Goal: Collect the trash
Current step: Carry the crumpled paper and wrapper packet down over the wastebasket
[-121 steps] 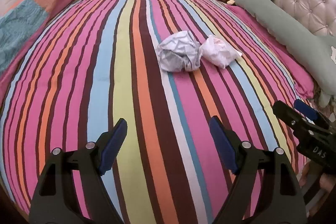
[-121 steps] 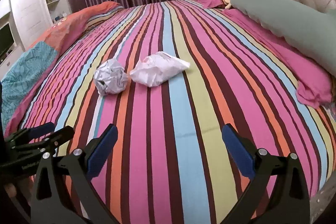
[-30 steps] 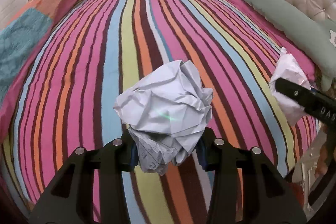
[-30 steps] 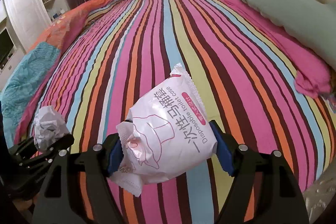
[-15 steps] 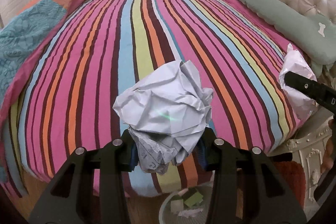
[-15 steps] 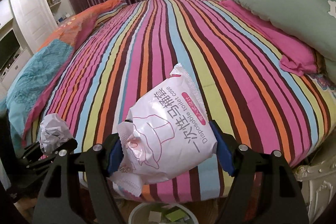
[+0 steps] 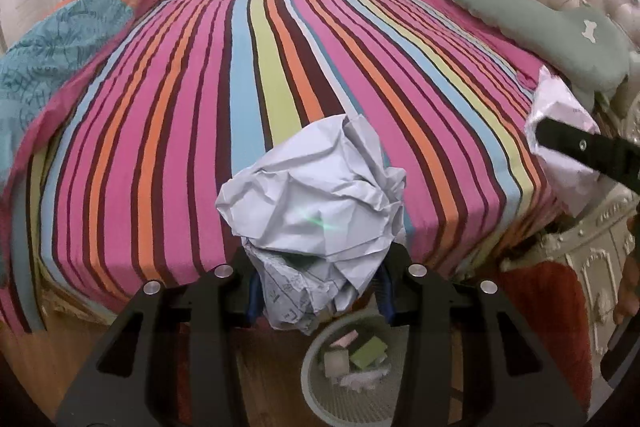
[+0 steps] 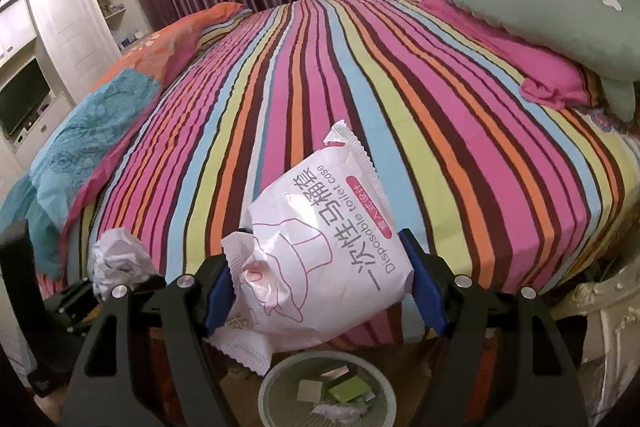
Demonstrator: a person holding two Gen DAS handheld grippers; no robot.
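Left wrist view, load: our left gripper (image 7: 316,283) has its jaws clamped on a crumpled paper ball (image 7: 316,203), pinched low so the bulk stands clear above the fingers.
Left wrist view, place: the ball hangs past the foot of the striped bed (image 7: 248,75), just above and slightly bed-side of the waste bin (image 7: 320,387) on the wooden floor.
Left wrist view, reason: we judge the paper is held off the bed because the bin below is its destination, and a firm grip stops a light wad slipping out.
Left wrist view, neighbour: at the right edge, farther from the bin, a dark finger of our right gripper crosses a pale wrapper.
Right wrist view, load: our right gripper (image 8: 324,291) has its jaws closed across the width of a white plastic packet (image 8: 324,247) printed "Disposable toilet case", set wider because the packet is puffy.
Right wrist view, place: the packet sits directly above the bin's near rim, and scraps already lie inside.
Right wrist view, neighbour: left of the bin, the paper ball shows above the other gripper.
Step in hand: as we read it, both pieces are carried and lined up for dropping; neither is released yet.
Risk: we think the ball, not quite centred over the bin, could miss.
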